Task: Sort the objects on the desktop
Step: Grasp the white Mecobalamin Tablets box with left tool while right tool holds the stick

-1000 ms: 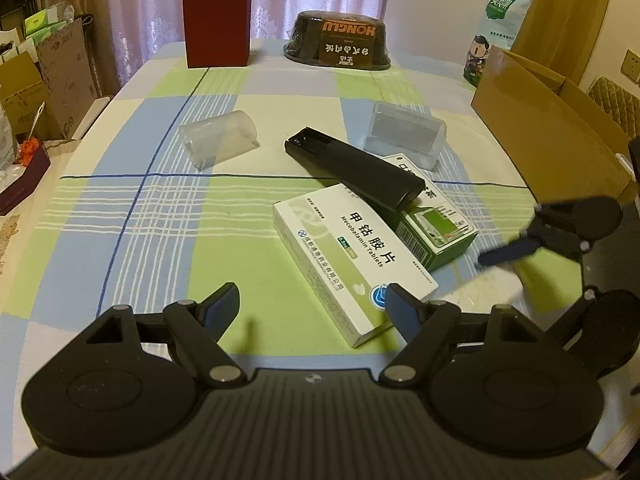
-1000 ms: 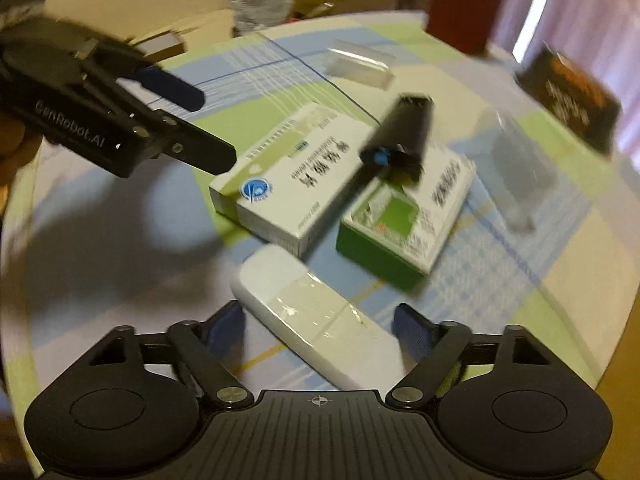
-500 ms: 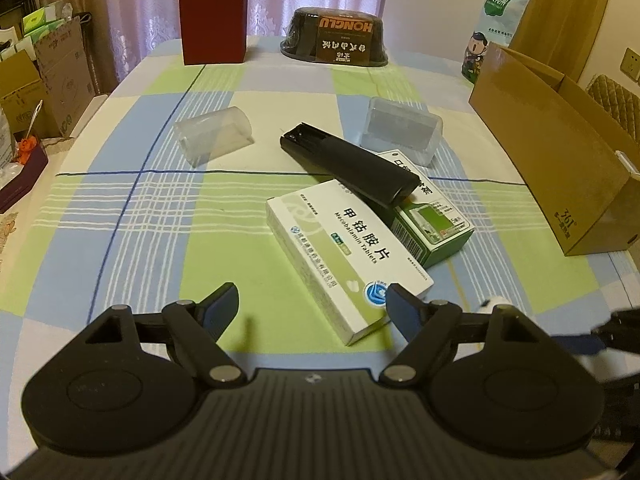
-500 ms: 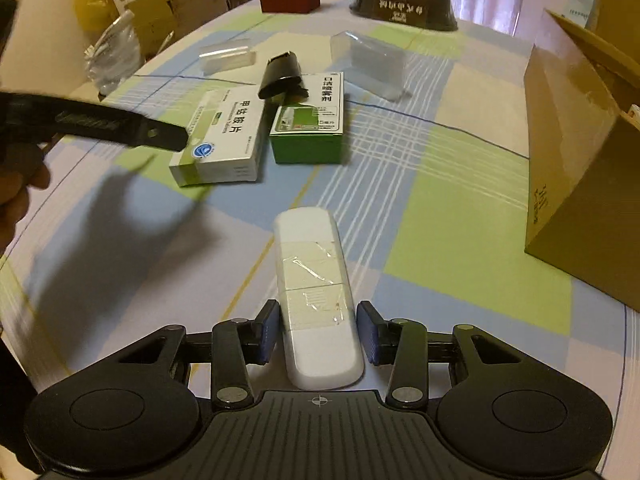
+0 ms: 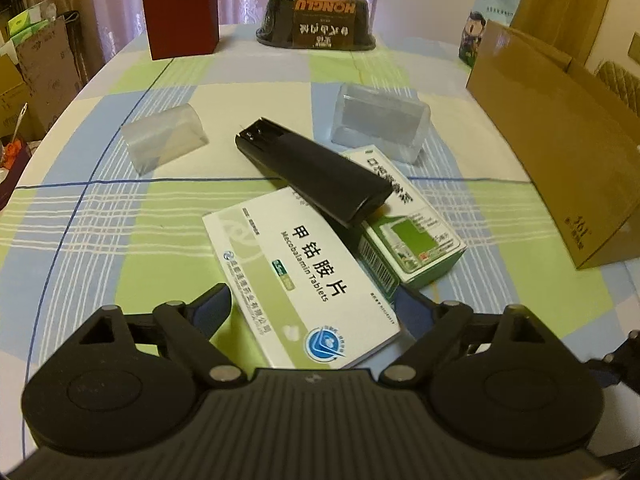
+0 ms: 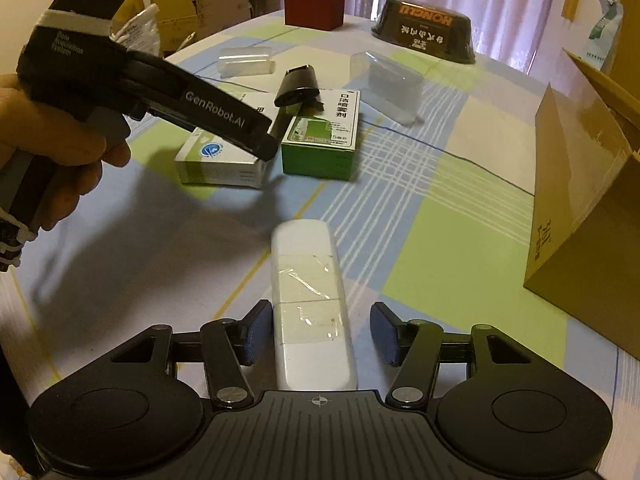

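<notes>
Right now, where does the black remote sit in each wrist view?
Left wrist: the black remote lies centre frame, slanted across both medicine boxes.
Right wrist: it appears upper centre, foreshortened, beyond the left gripper.
Shared landmark: the green medicine box under its end.

My left gripper (image 5: 314,308) has its fingers (image 5: 214,306) spread wide, gripped by a hand (image 6: 60,160). My right gripper (image 6: 320,334) looks parted too, fingers (image 6: 256,334) seemingly not clamping.

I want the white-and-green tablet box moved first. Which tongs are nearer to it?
Left. The left tongs straddle the tablet box; the right tongs flank the white remote, nearer the table edge.
</notes>
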Available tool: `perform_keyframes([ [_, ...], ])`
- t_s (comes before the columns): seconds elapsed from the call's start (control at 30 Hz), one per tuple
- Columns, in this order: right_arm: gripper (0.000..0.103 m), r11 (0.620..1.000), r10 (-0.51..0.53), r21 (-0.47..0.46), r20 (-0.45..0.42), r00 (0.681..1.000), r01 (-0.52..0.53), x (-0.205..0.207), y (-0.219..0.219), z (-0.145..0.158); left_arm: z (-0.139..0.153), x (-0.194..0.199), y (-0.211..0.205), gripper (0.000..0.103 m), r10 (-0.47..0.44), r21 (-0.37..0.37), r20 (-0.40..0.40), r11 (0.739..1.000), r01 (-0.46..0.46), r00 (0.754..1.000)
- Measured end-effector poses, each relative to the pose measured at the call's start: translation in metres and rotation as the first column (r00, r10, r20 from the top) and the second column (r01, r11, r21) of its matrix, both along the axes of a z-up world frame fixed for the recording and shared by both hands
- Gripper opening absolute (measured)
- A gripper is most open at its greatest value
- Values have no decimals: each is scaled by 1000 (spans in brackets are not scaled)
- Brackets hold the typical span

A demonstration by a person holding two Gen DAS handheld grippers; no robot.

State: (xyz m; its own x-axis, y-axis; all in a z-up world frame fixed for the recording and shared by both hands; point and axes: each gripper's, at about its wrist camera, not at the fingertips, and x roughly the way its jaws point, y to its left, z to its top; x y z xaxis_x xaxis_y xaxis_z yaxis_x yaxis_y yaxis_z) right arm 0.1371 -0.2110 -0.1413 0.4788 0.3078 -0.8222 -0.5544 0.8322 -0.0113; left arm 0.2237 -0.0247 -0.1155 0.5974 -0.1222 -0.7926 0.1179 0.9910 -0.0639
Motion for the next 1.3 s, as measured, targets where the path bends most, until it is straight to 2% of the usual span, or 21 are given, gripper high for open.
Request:
perform_keyframes([
  [0.1, 56, 1000, -1, 9, -12, 1000, 1, 1, -1, 0, -2, -2, 0, 86, -11, 21, -12, 1000, 12, 1000],
  [0.27, 56, 1000, 5, 7, -31, 999, -5, -2, -2, 2, 2, -18, 12, 71, -48, 49, -41, 998, 50, 998],
  [0.3, 54, 1000, 4, 7, -33, 999, -3, -4, -2, 3, 3, -23, 15, 70, -56, 55, -46, 997, 58, 997],
  [0.37, 40, 1000, 0, 10, -44, 999, 0, -7, -3, 5, 6, -35, 21, 68, -72, 67, -58, 995, 76, 996],
  [0.4, 40, 1000, -2, 17, -57, 998, 3, -9, -3, 5, 8, -40, 24, 68, -80, 73, -64, 994, 84, 995],
  [0.6, 40, 1000, 24, 14, -48, 999, -23, -23, 4, 5, 12, -67, 34, 69, -108, 97, -80, 989, 115, 991],
  [0.87, 40, 1000, 27, 6, -27, 999, -27, -24, 7, 2, 10, -61, 37, 74, -97, 59, -70, 993, 102, 993],
  [0.9, 48, 1000, 18, 7, -31, 999, -18, -25, 6, 2, 9, -60, 37, 74, -96, 56, -70, 993, 100, 993],
  [0.97, 56, 1000, -7, 13, -39, 999, 8, -27, 3, 2, 8, -58, 38, 74, -92, 49, -74, 994, 96, 993],
  [1.3, 56, 1000, -2, 17, -38, 999, 3, -25, 4, 2, 3, -54, 35, 73, -103, 53, -80, 993, 108, 991],
])
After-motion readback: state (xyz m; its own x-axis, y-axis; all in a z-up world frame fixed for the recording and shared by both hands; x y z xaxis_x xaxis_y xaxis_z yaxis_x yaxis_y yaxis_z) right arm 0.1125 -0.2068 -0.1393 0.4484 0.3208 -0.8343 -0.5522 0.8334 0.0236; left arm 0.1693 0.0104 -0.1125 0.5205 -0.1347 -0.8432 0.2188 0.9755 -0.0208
